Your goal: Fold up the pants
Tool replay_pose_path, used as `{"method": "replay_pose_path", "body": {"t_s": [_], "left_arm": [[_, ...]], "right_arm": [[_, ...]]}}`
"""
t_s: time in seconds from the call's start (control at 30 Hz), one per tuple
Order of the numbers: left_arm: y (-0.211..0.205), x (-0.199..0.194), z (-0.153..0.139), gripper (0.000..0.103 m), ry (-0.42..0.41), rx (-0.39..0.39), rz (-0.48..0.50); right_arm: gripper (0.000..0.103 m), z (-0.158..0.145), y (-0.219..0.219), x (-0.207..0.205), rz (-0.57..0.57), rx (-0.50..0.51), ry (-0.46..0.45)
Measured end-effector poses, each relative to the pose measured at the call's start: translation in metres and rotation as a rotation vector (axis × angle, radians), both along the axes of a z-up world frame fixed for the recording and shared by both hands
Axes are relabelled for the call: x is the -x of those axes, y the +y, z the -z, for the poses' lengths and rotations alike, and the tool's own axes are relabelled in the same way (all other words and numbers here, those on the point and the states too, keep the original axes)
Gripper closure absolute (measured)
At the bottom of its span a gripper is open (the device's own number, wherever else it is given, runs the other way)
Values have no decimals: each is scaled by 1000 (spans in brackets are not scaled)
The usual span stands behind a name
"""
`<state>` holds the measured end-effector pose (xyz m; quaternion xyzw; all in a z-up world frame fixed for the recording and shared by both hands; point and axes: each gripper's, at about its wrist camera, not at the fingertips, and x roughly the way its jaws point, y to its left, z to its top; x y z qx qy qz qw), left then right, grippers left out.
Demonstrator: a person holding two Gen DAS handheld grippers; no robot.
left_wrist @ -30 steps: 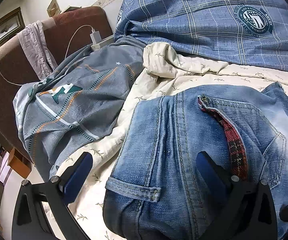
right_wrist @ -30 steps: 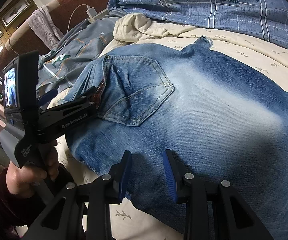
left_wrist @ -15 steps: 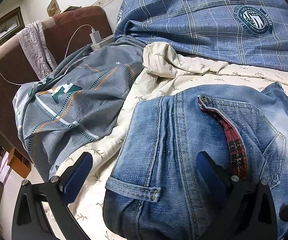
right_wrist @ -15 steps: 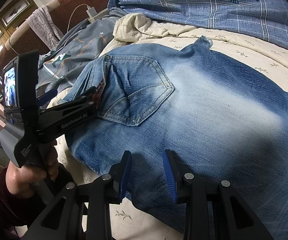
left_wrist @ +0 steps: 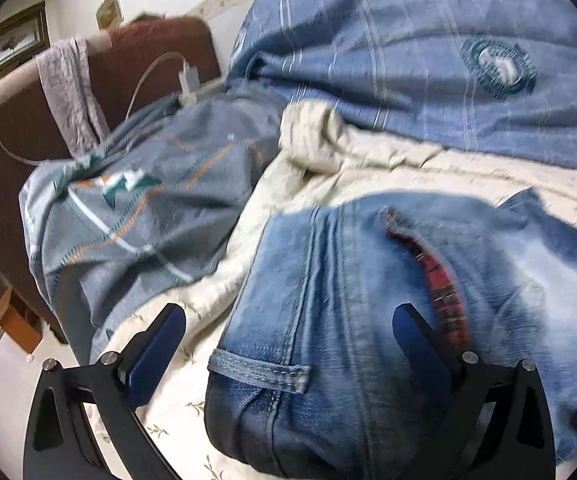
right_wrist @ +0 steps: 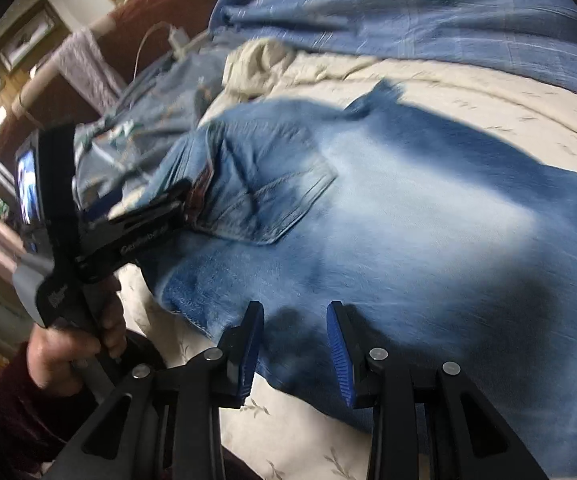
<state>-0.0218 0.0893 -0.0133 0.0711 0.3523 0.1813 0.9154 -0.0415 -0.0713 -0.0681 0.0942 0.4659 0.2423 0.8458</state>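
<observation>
Nearest to the right wrist camera, the right gripper [right_wrist: 294,346] has its blue-padded fingers a modest way apart with nothing between them, poised just above the near edge of the jeans [right_wrist: 388,240], where the denim meets the cream bedsheet [right_wrist: 468,92]. Beyond that the jeans spread flat across the sheet, faded pale down the middle and darker toward the edges, with a back pocket [right_wrist: 272,196] stitched on toward the left. At that left end the left gripper [right_wrist: 186,204], held by the person's left hand [right_wrist: 72,344], reaches in at the waistband, its tip close by the pocket opening. From the left wrist camera, the left gripper [left_wrist: 288,340] stands wide open and empty, its left finger [left_wrist: 156,340] over bare sheet and its right finger [left_wrist: 416,340] over the denim, so the rolled waistband corner of the jeans [left_wrist: 328,320] lies between and beneath them; a red plaid lining [left_wrist: 444,292] shows at the pocket slit just beside the right finger. Farther off lie a grey patterned pillow [left_wrist: 136,208] to the left, a blue checked quilt [left_wrist: 408,60] behind, and a brown headboard [left_wrist: 156,52] with a white charger cable [left_wrist: 144,80] draped on it
</observation>
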Motion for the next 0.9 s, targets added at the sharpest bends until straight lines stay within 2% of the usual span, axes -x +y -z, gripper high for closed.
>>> {"method": "replay_pose_path", "body": {"t_s": [0.13,0.2,0.3,0.47,0.6,0.63,0.73,0.83,0.9], "left_arm": [[-14,20,-18,0,-122,-18,58],[-24,23,-21,0,-147,-18,103],[-46,23,-18,0,-130,-17,190],[-83,22,-13,0,-90,7,344],[-109,11,2,0,6,28,407],[-113,10,4,0,19,37,417],[-127,8,13,0,72,41,449],[-132,2,32,0,194,48,470],[-132,3,38,0,222,44,471]], "right_arm": [[67,-15,-68,20,208,-3,-61],[67,-18,-100,28,305,-21,-65],[67,-15,-161,47,494,-8,-67],[67,-6,-229,71,686,-26,-28],[67,12,-268,83,760,-31,56],[67,17,-274,86,752,-58,74],[67,18,-272,88,727,-59,78],[66,20,-265,96,711,-21,86],[67,22,-260,96,704,-2,95]]}}
